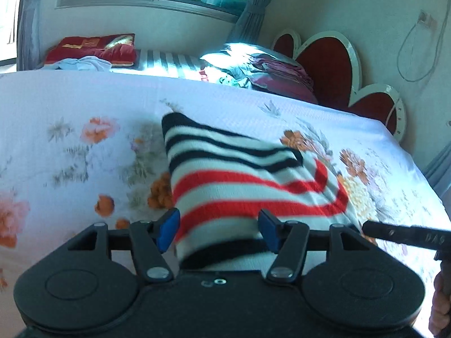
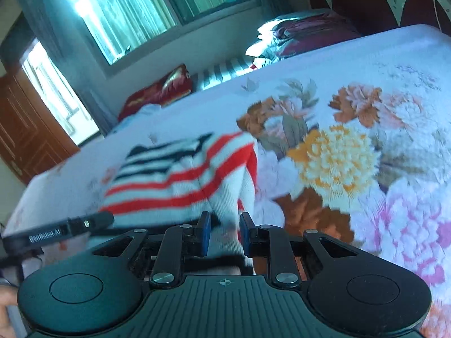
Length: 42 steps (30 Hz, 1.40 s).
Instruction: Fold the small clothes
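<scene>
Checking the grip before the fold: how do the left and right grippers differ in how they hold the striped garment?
The left gripper has its fingers set wide around a broad bunch of the striped garment; the right gripper has its fingers close together on a narrow pinch of it. Both have blue pads and hold the garment's near edge above the floral bedsheet.

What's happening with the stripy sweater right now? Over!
Left gripper shut on striped sweater. Right gripper pinching its other edge. Sweater partly lifted off floral bedsheet. Nothing in the way.
</scene>
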{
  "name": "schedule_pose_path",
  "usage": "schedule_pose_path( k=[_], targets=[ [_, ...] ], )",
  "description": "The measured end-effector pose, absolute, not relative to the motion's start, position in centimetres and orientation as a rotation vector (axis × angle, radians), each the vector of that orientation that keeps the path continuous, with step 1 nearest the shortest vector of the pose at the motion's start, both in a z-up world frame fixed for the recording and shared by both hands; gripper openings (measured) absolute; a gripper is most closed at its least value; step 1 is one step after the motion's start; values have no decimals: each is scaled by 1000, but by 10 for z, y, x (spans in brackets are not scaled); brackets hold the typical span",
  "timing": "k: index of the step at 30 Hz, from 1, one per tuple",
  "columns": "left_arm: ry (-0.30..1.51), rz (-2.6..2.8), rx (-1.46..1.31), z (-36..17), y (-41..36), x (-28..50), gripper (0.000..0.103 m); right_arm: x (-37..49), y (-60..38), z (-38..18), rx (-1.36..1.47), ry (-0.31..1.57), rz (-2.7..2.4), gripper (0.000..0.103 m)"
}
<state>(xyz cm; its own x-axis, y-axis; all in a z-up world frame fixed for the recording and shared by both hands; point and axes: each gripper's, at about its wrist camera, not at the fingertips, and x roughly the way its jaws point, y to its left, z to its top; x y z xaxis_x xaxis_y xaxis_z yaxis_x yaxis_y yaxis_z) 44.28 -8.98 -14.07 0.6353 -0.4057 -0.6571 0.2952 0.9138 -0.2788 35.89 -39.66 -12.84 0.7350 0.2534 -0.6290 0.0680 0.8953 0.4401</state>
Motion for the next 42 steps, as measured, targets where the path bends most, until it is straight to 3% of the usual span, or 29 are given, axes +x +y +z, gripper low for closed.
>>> schedule_pose_path(
  k=[8,17,21,26,42],
  targets=[
    [827,-320,-315,-155,-81,487,59,424,-402,-139,538,790,38,23],
    [850,-306,-302,-178,-80,490,71,446,-398,-164,430,818,-44,24],
    [827,-302,-287,-164,-82,491,64,441,-402,-145,435,755,-32,24],
    [830,-268,-283,-165,-88,514,64,461,-394,-130,414,716,-13,24],
    [861,-214,-197,-173,-95,527,73,483,-383,-159,316,775,-33,24]
  ],
)
